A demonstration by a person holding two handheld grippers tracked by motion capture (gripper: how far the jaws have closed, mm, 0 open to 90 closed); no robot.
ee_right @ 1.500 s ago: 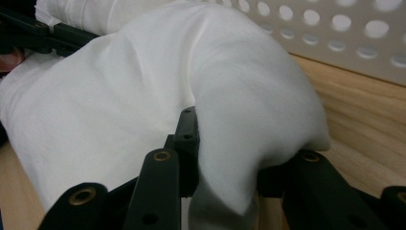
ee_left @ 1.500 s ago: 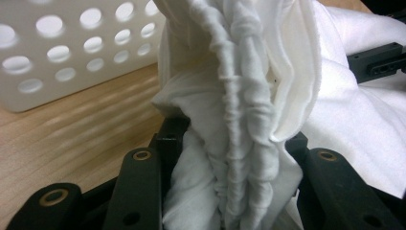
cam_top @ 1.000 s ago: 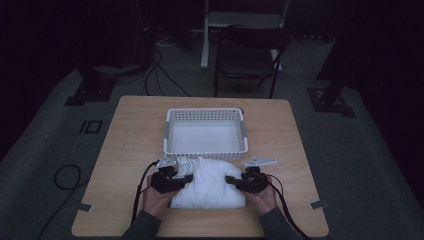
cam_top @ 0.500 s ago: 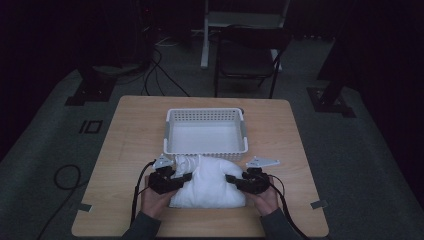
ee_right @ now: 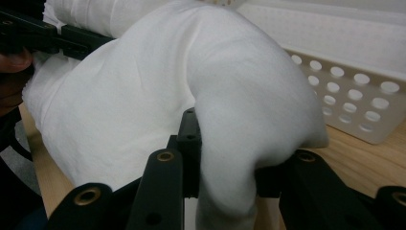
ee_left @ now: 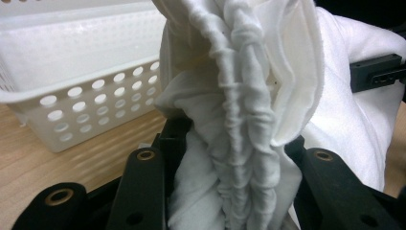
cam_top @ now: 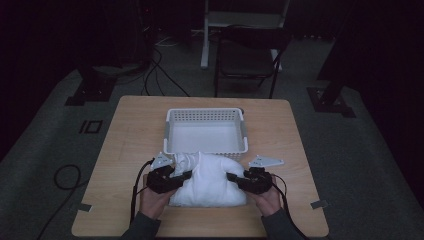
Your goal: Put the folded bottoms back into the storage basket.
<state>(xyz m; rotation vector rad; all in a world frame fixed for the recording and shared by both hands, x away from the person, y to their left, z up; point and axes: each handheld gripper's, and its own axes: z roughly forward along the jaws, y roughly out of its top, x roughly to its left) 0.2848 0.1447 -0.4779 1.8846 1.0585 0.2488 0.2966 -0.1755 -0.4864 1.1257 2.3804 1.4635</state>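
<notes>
A white folded cloth lies bunched on the wooden table, just in front of the white perforated basket. My left gripper is shut on the cloth's left edge; in the left gripper view the gathered, elastic-like hem of the cloth rises between the black jaws. My right gripper is shut on the cloth's right edge, and in the right gripper view a smooth fold of the cloth is pinched between its jaws. The cloth's middle humps up between the two grippers.
The basket stands just beyond the cloth, its holed wall close to both grippers. A dark chair stands on the floor behind the table. Tape marks sit at the table's near corners.
Both grippers have lifted their edges of the cloth slightly and drawn them inward, so the cloth bunches higher toward the basket.
</notes>
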